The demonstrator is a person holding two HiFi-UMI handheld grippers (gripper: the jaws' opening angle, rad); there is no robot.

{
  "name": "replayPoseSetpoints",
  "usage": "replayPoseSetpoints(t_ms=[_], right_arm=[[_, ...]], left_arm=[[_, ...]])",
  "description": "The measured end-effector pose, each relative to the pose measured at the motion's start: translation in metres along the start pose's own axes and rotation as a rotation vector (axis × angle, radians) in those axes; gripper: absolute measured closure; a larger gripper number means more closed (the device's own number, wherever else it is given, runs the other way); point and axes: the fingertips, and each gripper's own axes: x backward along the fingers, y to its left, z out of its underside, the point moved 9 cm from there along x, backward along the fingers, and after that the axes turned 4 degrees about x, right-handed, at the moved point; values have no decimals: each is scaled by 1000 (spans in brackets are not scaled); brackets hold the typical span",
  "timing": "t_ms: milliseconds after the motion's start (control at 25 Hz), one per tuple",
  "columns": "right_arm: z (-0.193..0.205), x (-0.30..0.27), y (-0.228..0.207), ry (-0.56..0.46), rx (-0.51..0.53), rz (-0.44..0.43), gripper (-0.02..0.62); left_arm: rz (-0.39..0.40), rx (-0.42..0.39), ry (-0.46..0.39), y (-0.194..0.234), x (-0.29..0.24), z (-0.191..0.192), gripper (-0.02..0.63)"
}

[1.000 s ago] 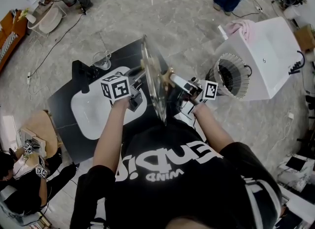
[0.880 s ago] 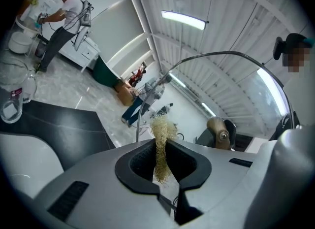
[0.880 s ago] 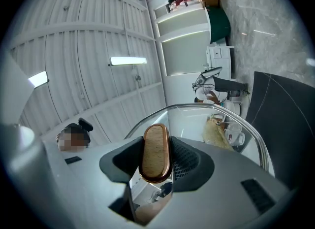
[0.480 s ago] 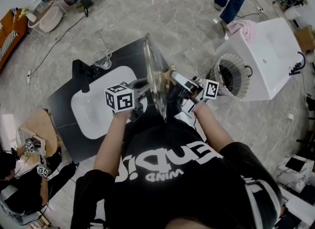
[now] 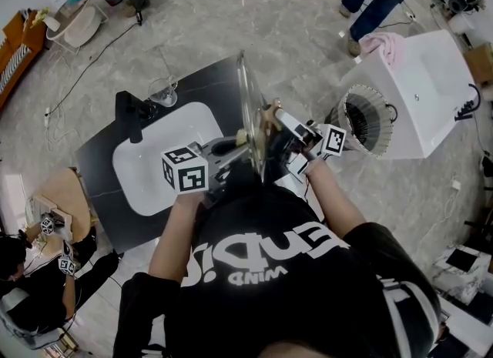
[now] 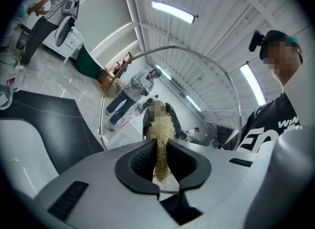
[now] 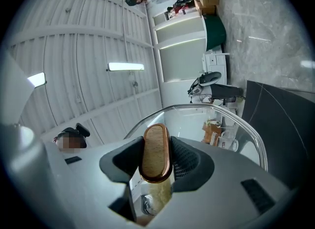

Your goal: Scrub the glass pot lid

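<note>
Right claw (image 7: 156, 159) clamps lid (image 5: 248, 110) by wooden handle (image 7: 155, 144), glass upright over counter (image 5: 204, 87); left claw (image 6: 162, 163) pinches scrubber (image 6: 162, 134) against glass just ahead. Risk: hard sideways scrubbing twists handle in grip, lid drops and shatters.

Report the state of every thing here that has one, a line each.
glass pot lid, held on edge above the counter
right gripper, shut on the lid's wooden handle
left gripper, shut on the scrubber
scrubber, pinched, tip at the glass; contact unclear
glass mug, upright on the counter
</note>
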Motion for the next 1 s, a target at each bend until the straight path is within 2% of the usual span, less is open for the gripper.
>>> replayPoseSetpoints(t_ms=[160,400,760,1000], right_arm=[[1,-1,0,3,-2,3,420],[1,1,-1,7,-9,9,421],[9,0,3,33,-13,-14,421],[12,-7,11,52,-6,-30,420]], left_arm=[[48,-8,-31,-12,6,-9,555],[77,-9,-79,-16,6,-25,555],[76,23,-134,-6,3,-35,555],[27,52,-158,8,1,-39,555]])
